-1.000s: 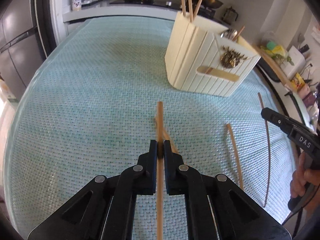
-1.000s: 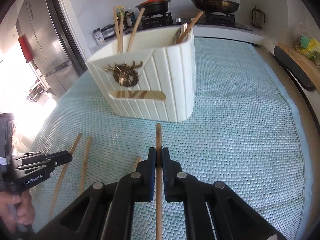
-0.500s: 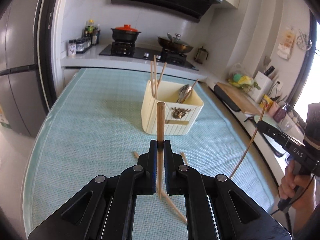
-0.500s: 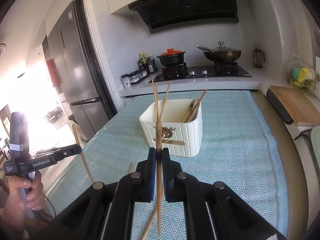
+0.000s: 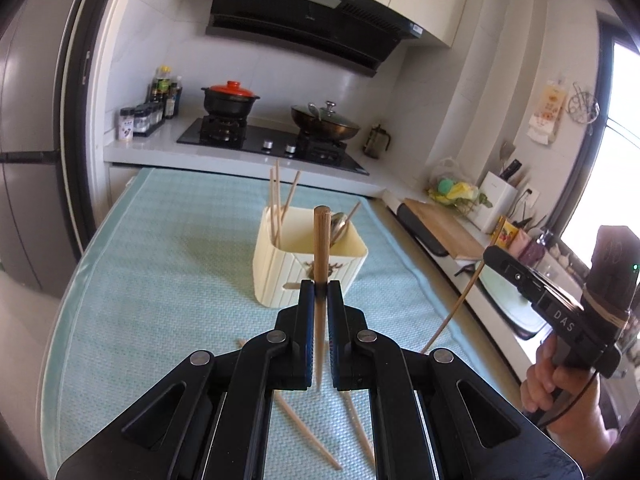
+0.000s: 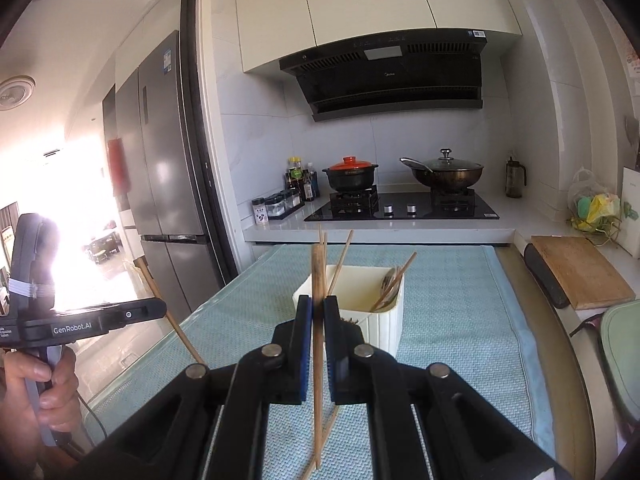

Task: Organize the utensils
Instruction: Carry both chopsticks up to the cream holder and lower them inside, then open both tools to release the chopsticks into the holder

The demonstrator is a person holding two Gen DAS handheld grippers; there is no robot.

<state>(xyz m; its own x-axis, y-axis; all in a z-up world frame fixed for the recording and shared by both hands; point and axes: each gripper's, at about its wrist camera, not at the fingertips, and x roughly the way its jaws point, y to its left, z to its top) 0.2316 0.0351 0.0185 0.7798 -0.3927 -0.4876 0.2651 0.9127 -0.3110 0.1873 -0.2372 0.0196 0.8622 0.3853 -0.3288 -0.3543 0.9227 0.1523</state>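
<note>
Left gripper (image 5: 320, 285): both fingers clamped on a wooden chopstick (image 5: 321, 240), held up above the teal mat (image 5: 160, 280). The stick's blunt end rises past the fingertips; its thin end drops between the arms and stops short of the mat.

Right gripper (image 6: 318, 303): jaws pinched tight on a second chopstick (image 6: 317, 280), upright too. From the left wrist view this gripper sits at the far right edge (image 5: 504, 260), its stick slanting down toward the mat; the fingertips there are hard to read.

Holder (image 5: 308, 264): cream ribbed utensil box, standing mid-mat, beyond both grippers. Its front emblem is largely hidden behind the held chopstick and fingers in both views.

Inside the holder: several chopsticks (image 5: 276, 196) stand in the left compartment; one more leans with a metal spoon (image 5: 339, 222) on the right. The spoon is partly covered, so its shape is hard to make out.

Loose chopsticks (image 5: 308, 436): lying on the near mat under the left gripper, cut across by the black arms; how many, I cannot tell.

Hands: the right hand (image 5: 560, 384) grips its handle at the frame edge, partly cropped; the left hand (image 6: 44, 384) shows at the left edge of the right wrist view, washed out by glare from the doorway.

Far background: stove with a red-lidded pot (image 6: 351, 174) and a wok (image 6: 446, 172).
</note>
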